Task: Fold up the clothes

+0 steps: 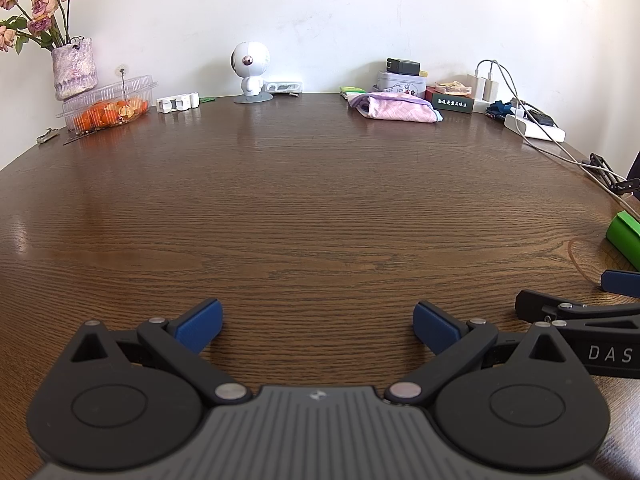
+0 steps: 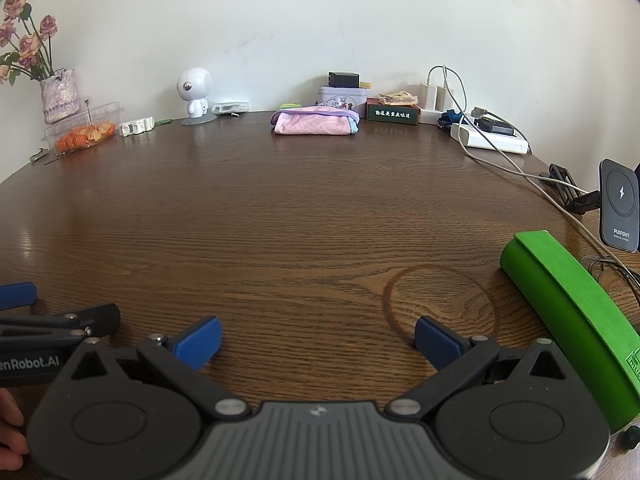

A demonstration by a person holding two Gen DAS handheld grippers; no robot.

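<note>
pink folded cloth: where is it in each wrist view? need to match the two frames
Left wrist: pink folded cloth lies at the far table edge, right of centre, just left of the dark green box.
Right wrist: pink folded cloth lies at the far edge, near centre, left of the same dark green box.
Shared landmark: white round-headed figurine, left of the cloth in both.

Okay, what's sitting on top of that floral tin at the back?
A dark charger block lies on the floral tin. The tin's lid is shut, so its contents are hidden; the pink folded cloth covers its lower front.
</note>
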